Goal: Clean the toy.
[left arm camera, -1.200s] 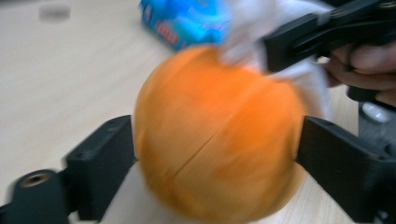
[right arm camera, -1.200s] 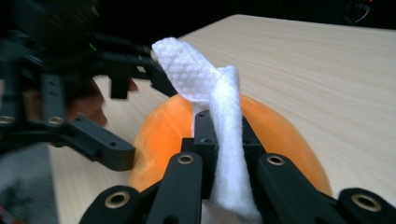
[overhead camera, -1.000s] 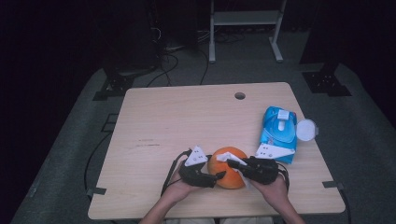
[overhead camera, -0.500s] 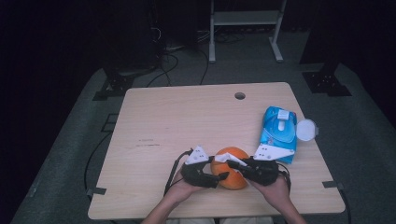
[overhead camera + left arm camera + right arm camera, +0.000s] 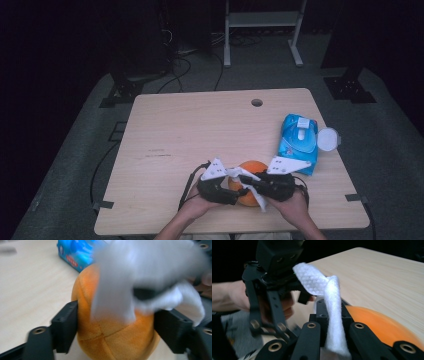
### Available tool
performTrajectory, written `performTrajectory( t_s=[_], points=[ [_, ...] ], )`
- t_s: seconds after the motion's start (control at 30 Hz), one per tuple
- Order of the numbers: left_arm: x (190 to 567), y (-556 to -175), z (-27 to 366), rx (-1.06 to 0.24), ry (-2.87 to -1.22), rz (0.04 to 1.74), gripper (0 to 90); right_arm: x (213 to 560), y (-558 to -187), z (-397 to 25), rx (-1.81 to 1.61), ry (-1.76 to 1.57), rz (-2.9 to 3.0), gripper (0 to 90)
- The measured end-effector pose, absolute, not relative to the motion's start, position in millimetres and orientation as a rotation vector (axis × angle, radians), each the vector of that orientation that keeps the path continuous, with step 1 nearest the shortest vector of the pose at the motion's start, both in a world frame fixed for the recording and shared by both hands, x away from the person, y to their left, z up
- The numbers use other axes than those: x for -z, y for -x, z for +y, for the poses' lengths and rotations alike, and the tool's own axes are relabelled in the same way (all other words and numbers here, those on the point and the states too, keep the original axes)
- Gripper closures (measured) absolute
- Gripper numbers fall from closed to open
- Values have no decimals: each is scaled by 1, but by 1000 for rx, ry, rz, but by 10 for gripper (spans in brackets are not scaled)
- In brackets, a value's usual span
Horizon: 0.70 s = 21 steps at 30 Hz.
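Wipe point(image 5: 250, 186) slid across orange ball point(image 5: 252, 169); L gripper point(image 5: 231, 192) clamps ball, R gripper point(image 5: 248, 184) pinches wipe.

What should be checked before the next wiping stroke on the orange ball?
1. Left gripper clamps the ball from both sides: ok.
2. Right gripper pinches the wipe between its jaws: ok.
3. Wipe touches the ball's top: ok in the left gripper view, though blurred.
4. Ball rests on the table: cannot tell; it may be lifted.
5. Wipe pack lies apart from the hands, to the right: ok.
6. Loose wipe end stays out of the left jaws: cannot tell, it hangs close to one.
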<state>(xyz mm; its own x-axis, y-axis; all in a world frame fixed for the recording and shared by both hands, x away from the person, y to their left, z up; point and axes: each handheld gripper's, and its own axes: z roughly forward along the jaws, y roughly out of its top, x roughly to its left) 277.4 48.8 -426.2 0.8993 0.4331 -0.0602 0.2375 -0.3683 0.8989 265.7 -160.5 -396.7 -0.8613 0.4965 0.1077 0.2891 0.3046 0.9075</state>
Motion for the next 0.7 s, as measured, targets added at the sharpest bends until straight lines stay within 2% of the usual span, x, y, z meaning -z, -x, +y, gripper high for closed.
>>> performTrajectory(
  t_s=[0.1, 0.2, 0.33, 0.37, 0.4, 0.47, 0.53, 0.63, 0.7],
  points=[
    [424, -271, 46, -288, -1992, 414, 302, 393, -265, -156, -1547, -714, 2351, 832],
    [427, -274, 48, -263, -1985, 432, 281, 389, -270, -172, -1512, -786, 2280, 831],
    [429, -278, 44, -174, -1981, 493, 127, 393, -268, -178, -1530, -824, 2306, 831],
    [430, -278, 42, -157, -1976, 506, 112, 394, -267, -174, -1542, -808, 2322, 830],
    [430, -277, 42, -171, -1979, 508, 117, 394, -265, -169, -1552, -788, 2345, 830],
    [429, -276, 45, -210, -1993, 478, 228, 393, -263, -162, -1506, -744, 2348, 831],
    [427, -276, 48, -231, -2003, 451, 270, 391, -266, -168, -1502, -761, 2323, 830],
    [428, -282, 56, -230, -2002, 461, 279, 391, -275, -190, -1453, -851, 2243, 830],
    [428, -289, 60, -164, -1983, 527, 232, 401, -281, -203, -1460, -947, 2233, 830]
  ],
)
